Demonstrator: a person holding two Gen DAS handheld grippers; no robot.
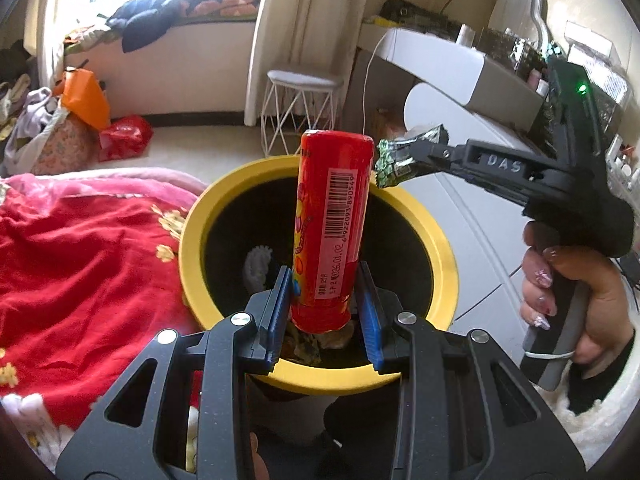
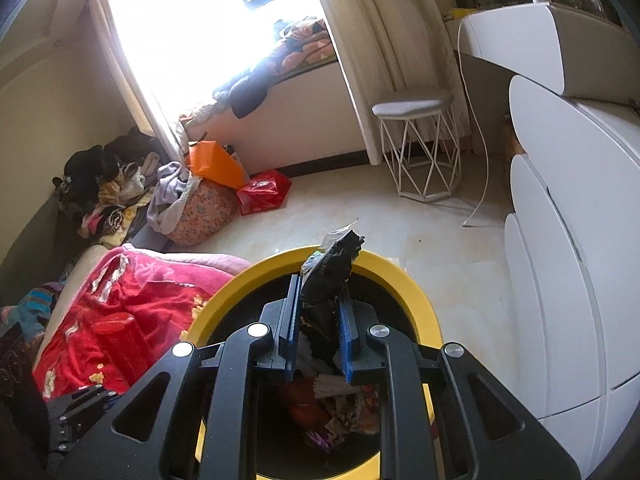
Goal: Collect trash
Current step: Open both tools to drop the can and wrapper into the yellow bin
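The left gripper (image 1: 326,312) is clamping a red snack tube (image 1: 330,224) by its lower end, holding it upright over the mouth of the yellow-rimmed bin (image 1: 192,232). The right gripper (image 2: 318,328) is pinching a crumpled foil wrapper (image 2: 330,268) over the same bin's rim (image 2: 404,276); from the left wrist view the wrapper (image 1: 400,156) is showing green, just beside the tube's top.

Assessment: both items are positioned for release. Each should be centred well inside the rim before the jaws part, the tube going first so it is not knocking the wrapper aside.

Limits: the bin's interior is dark. Rubbish inside is visible but not identifiable piece by piece. The bin's base and the wrapper's print are unreadable.
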